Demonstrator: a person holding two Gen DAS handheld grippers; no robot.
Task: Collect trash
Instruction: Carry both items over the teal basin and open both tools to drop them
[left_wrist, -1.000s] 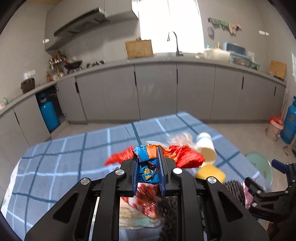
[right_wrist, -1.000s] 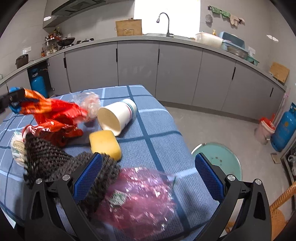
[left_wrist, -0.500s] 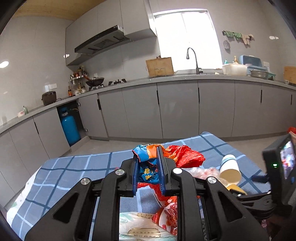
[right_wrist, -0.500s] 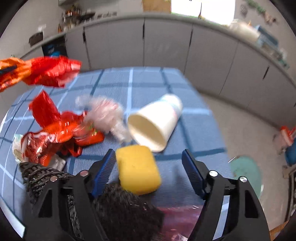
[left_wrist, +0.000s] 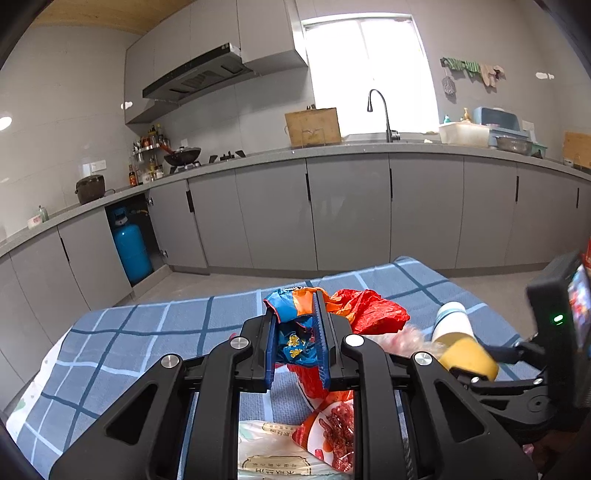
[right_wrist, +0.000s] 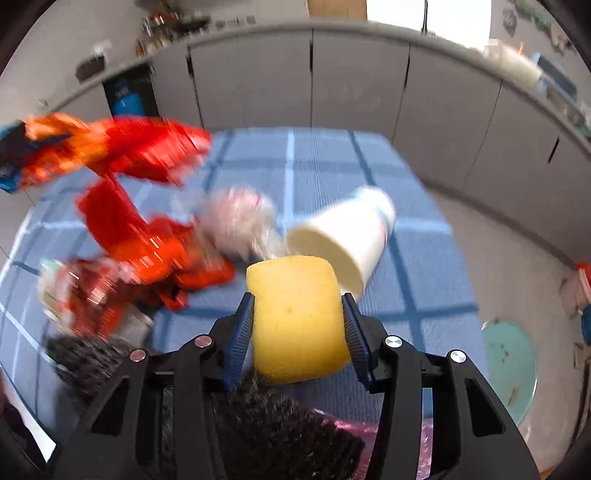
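Observation:
My left gripper (left_wrist: 297, 321) is shut on a crumpled blue, orange and red snack wrapper (left_wrist: 365, 310) and holds it above the table; in the right wrist view that wrapper (right_wrist: 110, 147) hangs blurred at the upper left. My right gripper (right_wrist: 297, 299) is closing on a yellow sponge (right_wrist: 299, 332), and both blue pads touch its sides. A white paper cup (right_wrist: 347, 240) lies on its side just beyond the sponge. Beside the cup sits clear crumpled plastic (right_wrist: 240, 221). Red wrappers (right_wrist: 147, 251) lie to the left.
The table has a blue checked cloth (right_wrist: 314, 158). A black mesh scrubber (right_wrist: 280, 424) and a pink plastic bag (right_wrist: 424, 443) lie under my right gripper. Snack packets (left_wrist: 332, 435) lie under my left one. A green stool (right_wrist: 509, 362) stands on the floor to the right; grey cabinets behind.
My right gripper moved forward from over the pink bag to the yellow sponge and its wide jaws closed in around it. The left gripper tilted upward, still holding its wrapper.

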